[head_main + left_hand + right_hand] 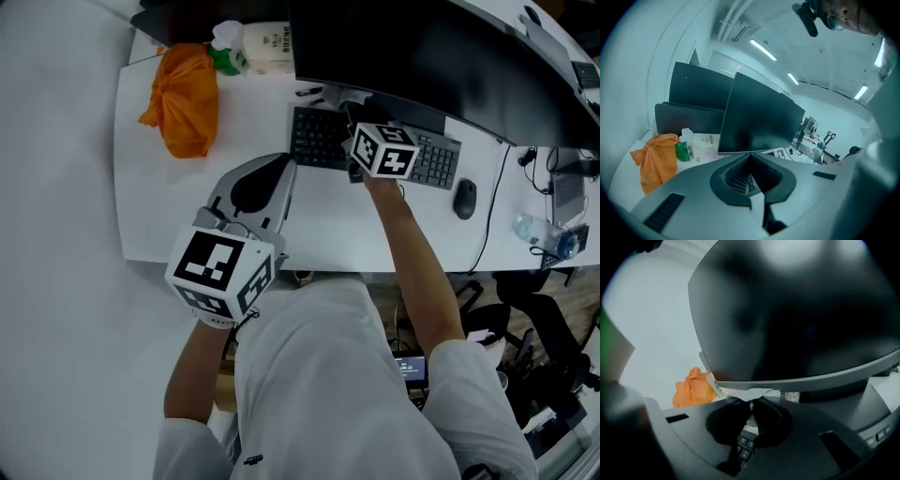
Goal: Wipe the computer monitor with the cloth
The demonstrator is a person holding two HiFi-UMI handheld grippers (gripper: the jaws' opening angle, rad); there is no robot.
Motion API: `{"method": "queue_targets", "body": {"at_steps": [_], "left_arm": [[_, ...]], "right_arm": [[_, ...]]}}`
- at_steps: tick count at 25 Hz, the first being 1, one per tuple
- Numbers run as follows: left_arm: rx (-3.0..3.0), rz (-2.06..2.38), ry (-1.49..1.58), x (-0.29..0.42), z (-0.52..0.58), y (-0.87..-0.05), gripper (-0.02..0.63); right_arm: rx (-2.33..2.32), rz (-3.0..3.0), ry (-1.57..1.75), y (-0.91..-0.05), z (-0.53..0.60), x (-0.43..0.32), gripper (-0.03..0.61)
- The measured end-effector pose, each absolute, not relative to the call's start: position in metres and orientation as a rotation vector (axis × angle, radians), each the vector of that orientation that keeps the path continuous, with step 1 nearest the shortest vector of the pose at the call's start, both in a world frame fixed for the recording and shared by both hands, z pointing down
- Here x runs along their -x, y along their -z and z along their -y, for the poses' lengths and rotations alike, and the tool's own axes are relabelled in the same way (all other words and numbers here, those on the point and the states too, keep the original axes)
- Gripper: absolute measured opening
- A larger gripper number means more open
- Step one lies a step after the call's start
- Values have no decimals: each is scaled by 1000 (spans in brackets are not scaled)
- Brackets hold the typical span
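On the white table point(159, 216), the right gripper point(751, 404) is reaching forward over the keyboard point(319, 139), its jaws pinching a small white cloth point(752, 393) at the lower edge of the monitor point(797, 319), where so slight a grip is risking a slip, while the left gripper point(750, 157) is hovering low, jaws together and empty

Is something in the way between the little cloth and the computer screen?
No, nothing visible is. The right gripper pinches the cloth up by the bottom edge of the monitor, with bare screen just above it. The keyboard lies underneath, not in between.
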State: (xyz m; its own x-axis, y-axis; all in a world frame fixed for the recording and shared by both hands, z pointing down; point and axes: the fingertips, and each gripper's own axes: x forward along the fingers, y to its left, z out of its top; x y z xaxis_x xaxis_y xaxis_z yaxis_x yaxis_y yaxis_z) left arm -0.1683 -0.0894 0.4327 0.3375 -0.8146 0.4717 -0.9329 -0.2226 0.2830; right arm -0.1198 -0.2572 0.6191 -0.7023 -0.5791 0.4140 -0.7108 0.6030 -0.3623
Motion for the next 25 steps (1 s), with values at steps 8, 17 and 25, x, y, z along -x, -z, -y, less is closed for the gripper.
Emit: {"method": "queue_targets", "body": {"at_steps": [8,17,25], "left_arm": [[-2060,1561,-287,200,77,-432,20],[-2022,1602,-262,238,65,-432,20],[-2016,1637,-241,259,60,-422,18]], "right_arm": [[-1009,2606,-816,-616,244,177,20],[-1047,2628,-949,-606,232,235,20],[-1354,2603,-1032,-574,240,240,20]]}}
